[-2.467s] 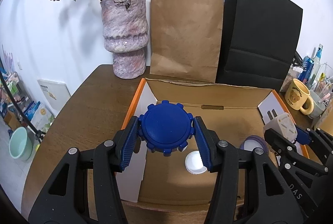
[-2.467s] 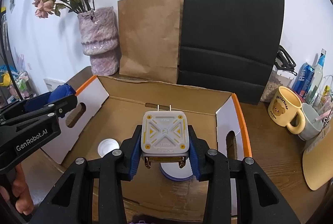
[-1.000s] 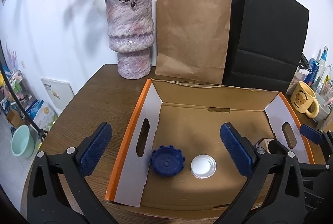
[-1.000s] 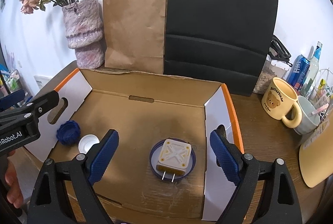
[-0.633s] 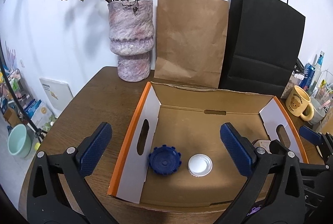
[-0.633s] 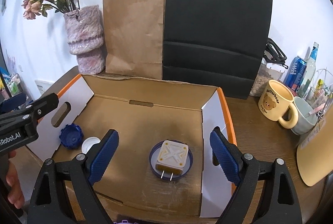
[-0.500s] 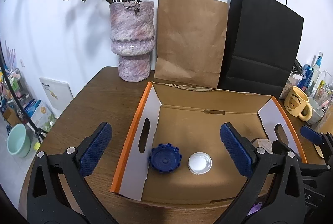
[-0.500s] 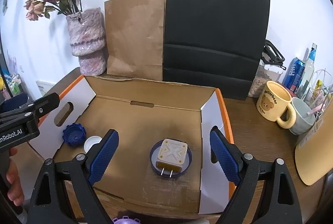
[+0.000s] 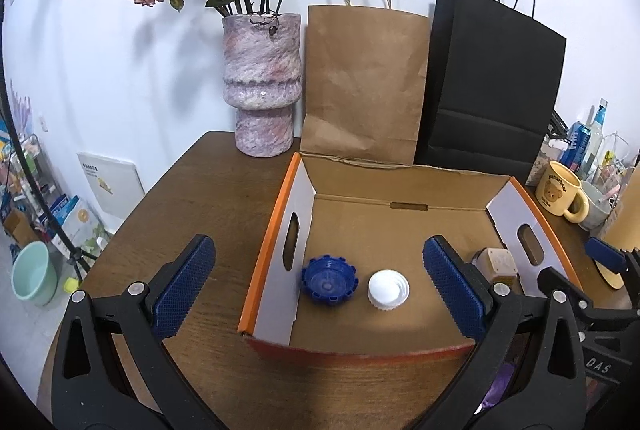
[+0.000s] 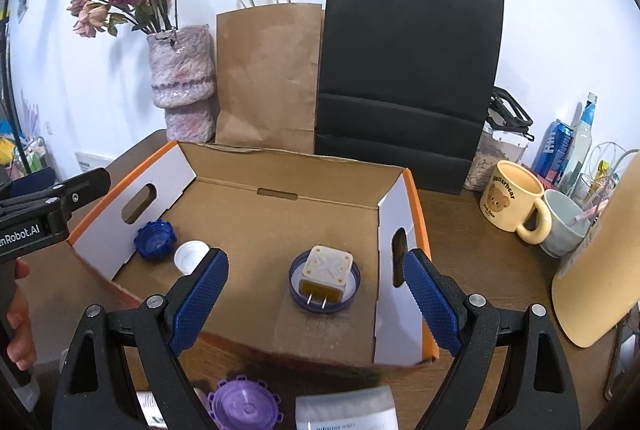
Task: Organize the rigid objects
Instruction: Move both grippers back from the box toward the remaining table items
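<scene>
Both hand-held grippers spread and empty, left [image 9: 318, 284], right [image 10: 316, 296], purple cap [image 10: 245, 408] before cardboard box [image 10: 280, 344], mugs [image 10: 512, 196] beside it

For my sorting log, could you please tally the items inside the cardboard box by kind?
Caps or lids: 3 (blue cap, white cap, purple lid)
Plug adapters: 1 (plug adapter, resting on the purple lid)
Total: 4
</scene>
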Motion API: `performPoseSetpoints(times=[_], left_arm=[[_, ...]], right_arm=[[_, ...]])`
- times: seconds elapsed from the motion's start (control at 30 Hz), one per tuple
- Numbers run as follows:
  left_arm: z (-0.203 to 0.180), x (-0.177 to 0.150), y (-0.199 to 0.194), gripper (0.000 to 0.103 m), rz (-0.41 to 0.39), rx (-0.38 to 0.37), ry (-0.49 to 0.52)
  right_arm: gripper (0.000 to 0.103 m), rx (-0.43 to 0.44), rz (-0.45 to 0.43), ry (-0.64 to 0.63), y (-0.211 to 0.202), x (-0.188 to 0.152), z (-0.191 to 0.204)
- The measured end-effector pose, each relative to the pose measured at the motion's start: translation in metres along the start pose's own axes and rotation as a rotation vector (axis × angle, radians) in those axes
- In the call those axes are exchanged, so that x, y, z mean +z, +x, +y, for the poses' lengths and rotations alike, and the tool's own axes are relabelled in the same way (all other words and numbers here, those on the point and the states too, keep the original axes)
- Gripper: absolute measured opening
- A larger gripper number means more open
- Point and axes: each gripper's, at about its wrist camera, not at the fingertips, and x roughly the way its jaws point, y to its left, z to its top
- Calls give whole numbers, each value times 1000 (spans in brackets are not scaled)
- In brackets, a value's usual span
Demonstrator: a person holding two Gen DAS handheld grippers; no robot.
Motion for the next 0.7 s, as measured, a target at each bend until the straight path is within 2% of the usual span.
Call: performPoseSetpoints(times=[0.43, 0.7], left_arm=[[7, -23, -24, 103, -15, -25, 8], [15, -50, -44, 103, -5, -28, 18]], right_arm=[[93, -1, -41, 2, -34, -26, 3], [93, -11, -49, 7, -54, -50, 7]])
